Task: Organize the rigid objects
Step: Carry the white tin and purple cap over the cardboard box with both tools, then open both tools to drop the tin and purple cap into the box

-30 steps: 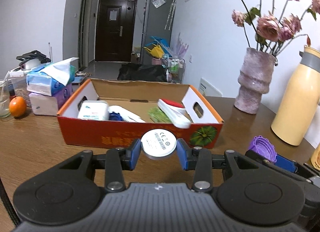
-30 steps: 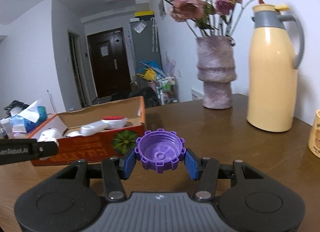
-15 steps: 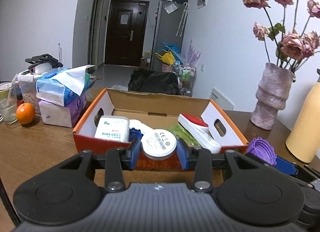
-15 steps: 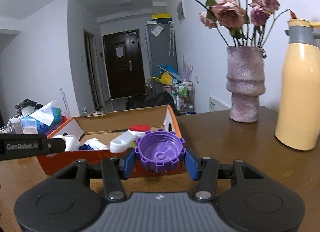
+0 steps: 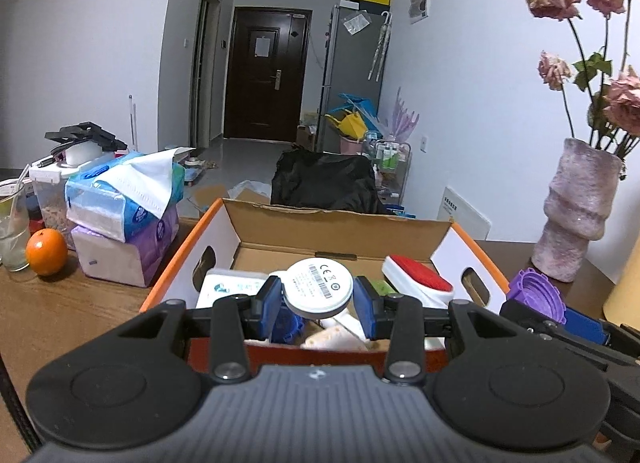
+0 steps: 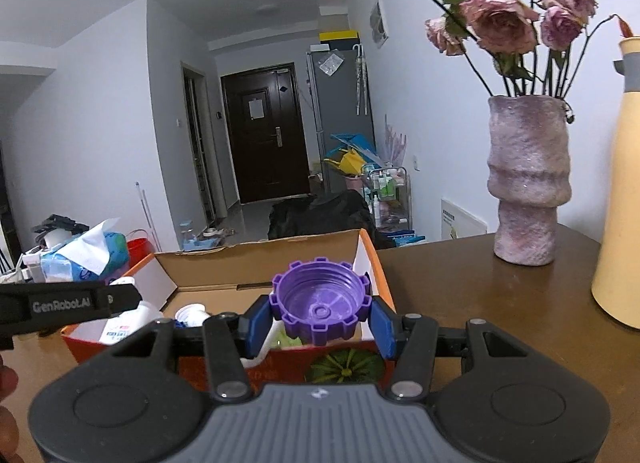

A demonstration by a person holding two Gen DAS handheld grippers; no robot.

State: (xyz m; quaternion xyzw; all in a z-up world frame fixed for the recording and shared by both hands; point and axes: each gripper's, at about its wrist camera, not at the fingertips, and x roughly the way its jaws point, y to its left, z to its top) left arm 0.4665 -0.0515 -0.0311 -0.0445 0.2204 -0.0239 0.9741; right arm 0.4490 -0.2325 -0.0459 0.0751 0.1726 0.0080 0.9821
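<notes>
Left claw grips a white disc by its rim between blue pads, now hanging over the open orange box rather than in front of its near wall, as it did a second ago. Right claw pinches a purple cap, hollow side facing the camera, and has likewise come forward and up until the cap sits above the box's right end. Both pieces look ready to be let go inside; neither has been released yet.

Below the disc, the box already holds a white packet, a blue piece, a green packet and a white brush with a red pad. Free floor is scarce, so the disc would likely land on top of something and could slide.

From the left camera, the right claw and its cap appear just beside the box's right wall, close to the left claw; the two tools crowd the same opening and may need to drop in turn.

Outside the box, tissue packs and an orange stand to the left. A vase of dried roses and a yellow flask stand to the right, well apart from either claw, all on the wooden table.
</notes>
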